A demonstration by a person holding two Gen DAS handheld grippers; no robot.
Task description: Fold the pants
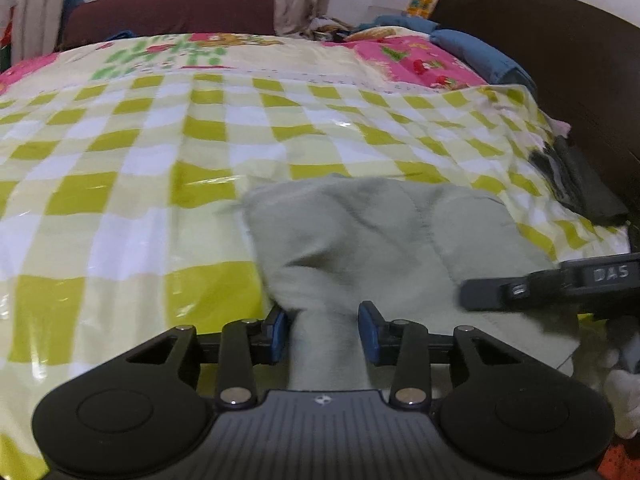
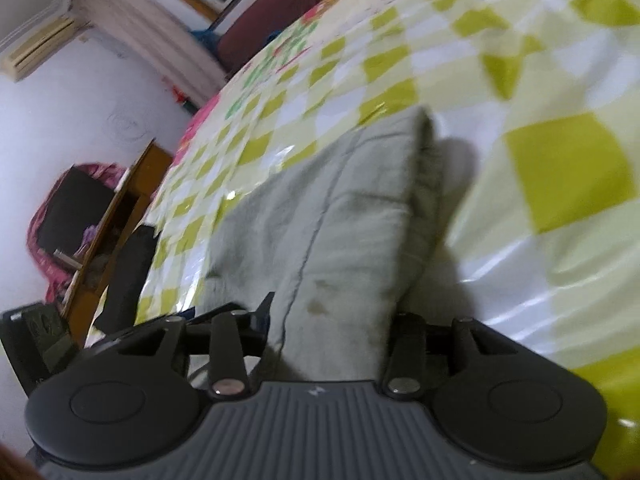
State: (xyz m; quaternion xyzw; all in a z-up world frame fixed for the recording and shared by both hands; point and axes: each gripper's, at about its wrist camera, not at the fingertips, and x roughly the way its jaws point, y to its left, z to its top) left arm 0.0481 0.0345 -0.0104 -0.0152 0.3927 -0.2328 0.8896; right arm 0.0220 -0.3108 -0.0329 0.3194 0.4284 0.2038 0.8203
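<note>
The pale grey-green pants (image 1: 380, 232) lie folded on a green-and-white checked sheet (image 1: 160, 152). My left gripper (image 1: 326, 330) has its blue pads either side of a bunched fold of the pants, gripping it. In the right wrist view the pants (image 2: 320, 216) run up between the fingers of my right gripper (image 2: 332, 328), which pinches their near edge. The right gripper also shows in the left wrist view (image 1: 520, 288), lying over the pants' right side.
A dark headboard (image 1: 560, 60) stands at the right, with blue pillows (image 1: 476, 52) and a pink patterned cover (image 1: 416, 64) beside it. A dark object (image 1: 580, 184) lies at the bed's right edge. A wooden shelf (image 2: 116, 216) stands beside the bed.
</note>
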